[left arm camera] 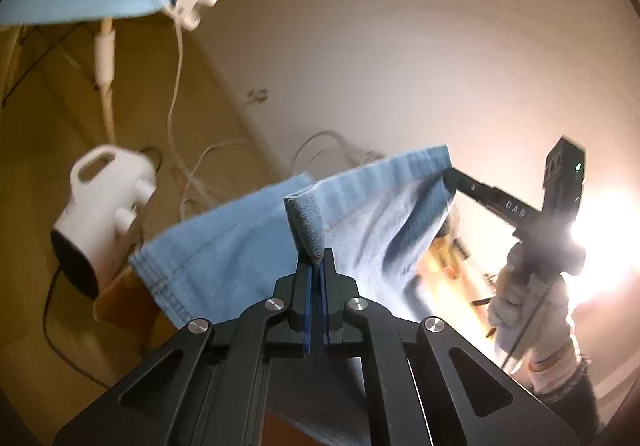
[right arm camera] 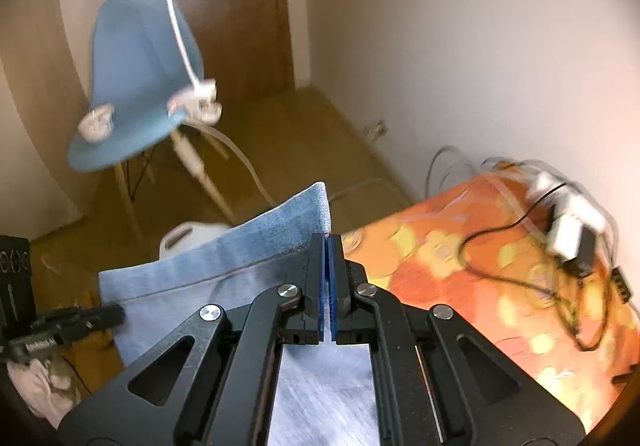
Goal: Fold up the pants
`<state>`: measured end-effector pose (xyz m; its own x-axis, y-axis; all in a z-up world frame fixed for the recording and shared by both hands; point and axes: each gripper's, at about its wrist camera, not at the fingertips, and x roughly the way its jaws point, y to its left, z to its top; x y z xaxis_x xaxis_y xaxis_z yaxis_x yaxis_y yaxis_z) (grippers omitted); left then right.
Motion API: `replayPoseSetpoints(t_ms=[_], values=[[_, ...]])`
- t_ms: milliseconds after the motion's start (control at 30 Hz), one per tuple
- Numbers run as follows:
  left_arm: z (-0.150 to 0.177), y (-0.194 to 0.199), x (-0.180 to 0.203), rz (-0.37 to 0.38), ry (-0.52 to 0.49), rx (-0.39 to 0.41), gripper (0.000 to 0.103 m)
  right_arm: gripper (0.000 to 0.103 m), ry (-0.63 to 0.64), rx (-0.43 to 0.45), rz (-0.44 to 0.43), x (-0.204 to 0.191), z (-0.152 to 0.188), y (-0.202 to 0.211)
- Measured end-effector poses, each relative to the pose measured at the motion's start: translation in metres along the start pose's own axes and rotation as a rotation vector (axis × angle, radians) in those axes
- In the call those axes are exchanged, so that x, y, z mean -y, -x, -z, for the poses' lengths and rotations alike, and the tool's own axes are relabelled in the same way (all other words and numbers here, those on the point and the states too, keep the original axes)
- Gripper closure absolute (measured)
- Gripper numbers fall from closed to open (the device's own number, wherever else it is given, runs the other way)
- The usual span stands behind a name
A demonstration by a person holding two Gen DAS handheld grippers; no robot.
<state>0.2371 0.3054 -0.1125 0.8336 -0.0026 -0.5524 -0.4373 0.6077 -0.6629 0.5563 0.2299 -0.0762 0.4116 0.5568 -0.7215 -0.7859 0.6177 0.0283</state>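
Both grippers, left gripper and right gripper, have jaws closed on the pants. They hold one edge lifted and stretched between them, probably so the cloth hangs flat for folding.

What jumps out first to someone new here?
The light blue pants, stretched in the air between both grippers, fill the middle. The left gripper and right gripper are each shut on an edge. Behind stand a blue chair and an orange patterned surface.

Black left gripper and right gripper, blue pads, silver screws, white lettering.
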Motion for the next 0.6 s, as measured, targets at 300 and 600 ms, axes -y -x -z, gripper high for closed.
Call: replayPoseSetpoints(t_ms=[300, 600], values=[[-0.022, 0.037, -0.007, -0.006, -0.017, 0.073, 0.101, 0.101, 0.087, 0.091, -0.041, -0.066, -0.064, 0.016], [-0.001, -0.003, -0.062, -0.095, 0.070, -0.050, 0.101, 0.101, 0.101, -0.125, 0.044, -0.077, -0.018, -0.100]])
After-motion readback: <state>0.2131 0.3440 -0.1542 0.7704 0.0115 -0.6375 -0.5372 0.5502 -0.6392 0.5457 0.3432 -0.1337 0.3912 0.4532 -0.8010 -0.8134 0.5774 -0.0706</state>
